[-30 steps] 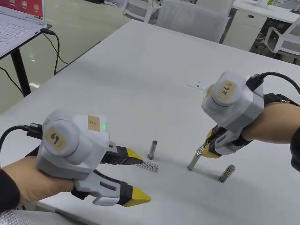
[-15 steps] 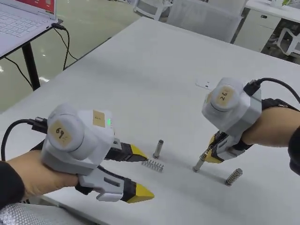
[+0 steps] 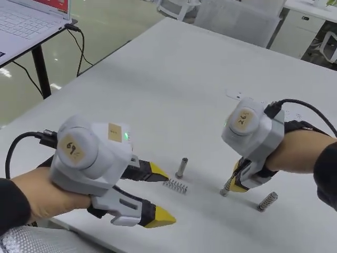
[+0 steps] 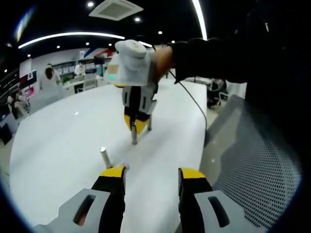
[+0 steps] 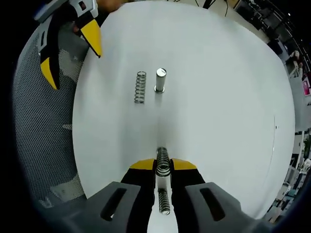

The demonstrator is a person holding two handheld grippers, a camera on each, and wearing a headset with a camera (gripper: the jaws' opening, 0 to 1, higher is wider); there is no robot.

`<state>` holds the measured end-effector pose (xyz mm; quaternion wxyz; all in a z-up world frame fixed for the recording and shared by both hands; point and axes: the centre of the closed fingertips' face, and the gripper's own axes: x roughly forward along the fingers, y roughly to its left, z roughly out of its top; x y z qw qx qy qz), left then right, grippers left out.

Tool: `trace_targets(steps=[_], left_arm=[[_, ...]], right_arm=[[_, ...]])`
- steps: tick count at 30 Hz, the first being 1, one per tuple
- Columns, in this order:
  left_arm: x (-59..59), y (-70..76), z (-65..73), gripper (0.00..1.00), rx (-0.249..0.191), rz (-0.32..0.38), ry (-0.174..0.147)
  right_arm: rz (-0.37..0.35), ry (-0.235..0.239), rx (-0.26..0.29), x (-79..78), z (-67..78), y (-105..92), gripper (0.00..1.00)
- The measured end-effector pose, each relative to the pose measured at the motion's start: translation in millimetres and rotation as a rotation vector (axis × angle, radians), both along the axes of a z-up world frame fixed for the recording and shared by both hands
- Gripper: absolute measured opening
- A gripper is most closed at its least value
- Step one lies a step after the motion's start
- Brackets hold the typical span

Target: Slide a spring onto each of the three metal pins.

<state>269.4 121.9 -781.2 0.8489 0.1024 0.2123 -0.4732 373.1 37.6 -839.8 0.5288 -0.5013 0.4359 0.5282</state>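
White worktop (image 3: 174, 79) is spread beneath both hands. At left, the left tool (image 3: 167, 199) is held wide open and empty. Just off its tip a loose spring (image 3: 175, 185) is laid flat, with a bare pin (image 3: 182, 167) upright beside it. Further right, the right tool (image 3: 235, 185) is clamped on a second spring (image 5: 163, 165), which is threaded over a second pin (image 3: 226, 188). Rightmost, a third spring (image 3: 267, 201) is seen tilted.

- You are in an office.
- A laptop (image 3: 23, 21) sits at 10 o'clock.
- Office chairs (image 3: 237, 21) stand at 12 o'clock.
- A white cabinet (image 3: 301, 32) is at 1 o'clock.
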Motion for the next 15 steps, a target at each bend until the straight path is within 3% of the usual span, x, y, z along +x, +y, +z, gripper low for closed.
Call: trace_targets(steps=[15], left_arm=[[1.7, 2.3, -0.2, 0.37, -0.009, 0.010, 0.003]], right_arm=[[-0.026, 0.023, -0.017, -1.6, -15.7, -4.0, 0.09]])
